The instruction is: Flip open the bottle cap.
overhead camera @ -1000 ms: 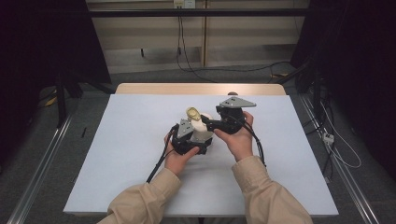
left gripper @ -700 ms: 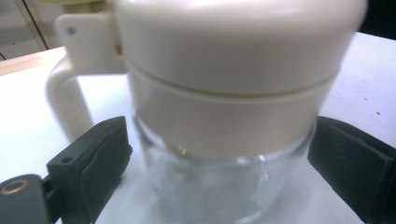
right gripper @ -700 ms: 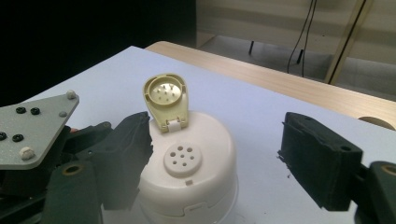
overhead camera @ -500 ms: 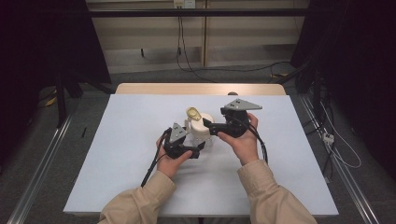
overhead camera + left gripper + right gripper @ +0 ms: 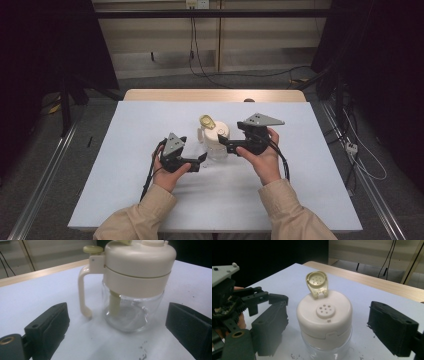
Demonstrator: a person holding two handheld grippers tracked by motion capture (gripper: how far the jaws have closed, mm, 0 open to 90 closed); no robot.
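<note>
A small glass jar (image 5: 215, 146) with a cream lid (image 5: 324, 312), a side handle (image 5: 83, 291) and a perforated flip cap (image 5: 317, 283) standing up stands on the white table (image 5: 125, 150). My right gripper (image 5: 331, 331) straddles the lid from the right. Its jaws have just been opening, and the pads (image 5: 390, 327) stand clear of the lid on both sides. My left gripper (image 5: 117, 340) is open with nothing between its fingers (image 5: 48, 326). It sits a little short of the jar, low on the jar's left (image 5: 202, 159).
The table's wooden far edge (image 5: 215, 95) runs behind the jar. Cables (image 5: 360, 155) and metal rails (image 5: 35, 185) lie on the floor at both sides. Dark specks (image 5: 142, 352) dot the sheet near the jar. The left gripper (image 5: 249, 300) shows close beside the lid.
My left gripper has drawn back from the jar, leftward and toward the person. The right gripper's jaws have spread apart around the lid. The jar has stayed put.
</note>
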